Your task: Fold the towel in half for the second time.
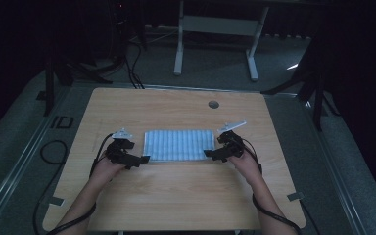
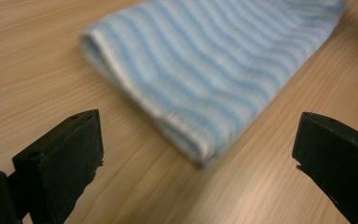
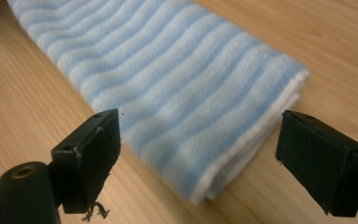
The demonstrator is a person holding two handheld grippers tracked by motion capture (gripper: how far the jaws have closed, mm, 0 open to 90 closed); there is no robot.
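Towel (image 1: 179,145) folded, blue-striped, flat mid-table (image 1: 186,196), long axis 9-to-3 in high view. Left gripper (image 1: 143,158) at towel's 8 o'clock corner, right gripper (image 1: 208,153) at 4 o'clock corner; both just beside cloth, about equally near. Left gripper view: jaws wide, nothing between, near corner (image 2: 200,154) at 12 o'clock. Right gripper view: jaws wide, empty, layered corner (image 3: 209,186) between them toward 12. Judgement: corner pinch next needs short advance straight ahead, each hand on own corner.
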